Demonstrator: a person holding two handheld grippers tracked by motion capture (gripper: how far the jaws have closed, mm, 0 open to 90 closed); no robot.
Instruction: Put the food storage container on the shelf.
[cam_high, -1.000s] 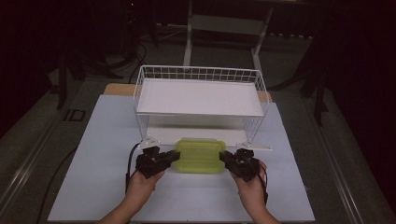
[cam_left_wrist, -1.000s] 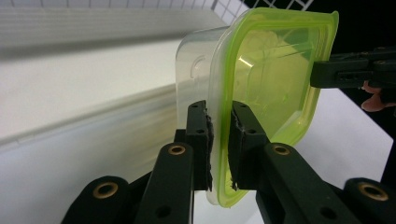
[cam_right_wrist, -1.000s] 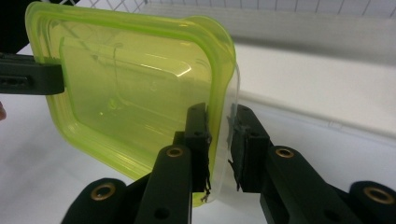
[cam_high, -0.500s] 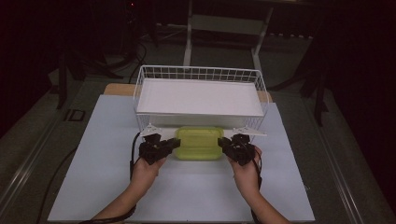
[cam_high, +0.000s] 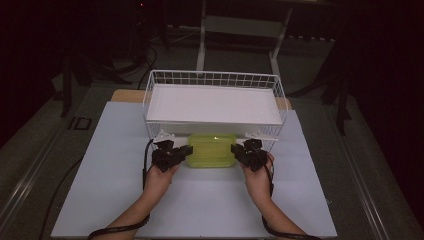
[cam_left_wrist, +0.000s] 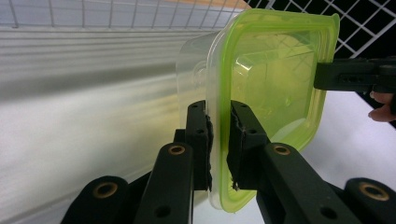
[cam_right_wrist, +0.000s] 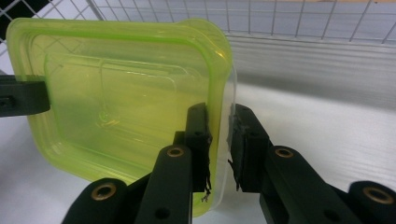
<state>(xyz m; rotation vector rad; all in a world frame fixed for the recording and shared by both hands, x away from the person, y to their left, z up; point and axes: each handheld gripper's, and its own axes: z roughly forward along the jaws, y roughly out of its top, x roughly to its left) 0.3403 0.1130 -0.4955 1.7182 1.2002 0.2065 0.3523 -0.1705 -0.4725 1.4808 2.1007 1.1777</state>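
A clear plastic container with a lime-green lid (cam_high: 212, 149) is held between both grippers at the front edge of the white wire rack (cam_high: 212, 80). My left gripper (cam_high: 186, 151) is shut on its left rim and my right gripper (cam_high: 236, 151) on its right rim. In the left gripper view the jaws (cam_left_wrist: 218, 109) pinch the lid edge of the container (cam_left_wrist: 275, 79), with the other gripper's tip (cam_left_wrist: 327, 77) on the far side. The right gripper view has its jaws (cam_right_wrist: 218, 114) clamped on the rim of the container (cam_right_wrist: 126, 93).
The wire rack carries a white board (cam_high: 212, 105) on its upper level, with a low gap beneath it just behind the container. A pale table top (cam_high: 200, 200) spreads around the hands. Dark floor and stand legs lie beyond.
Both hands have carried the container away from the person, from the open table to the rack's front edge, where its far side now sits under the shelf.
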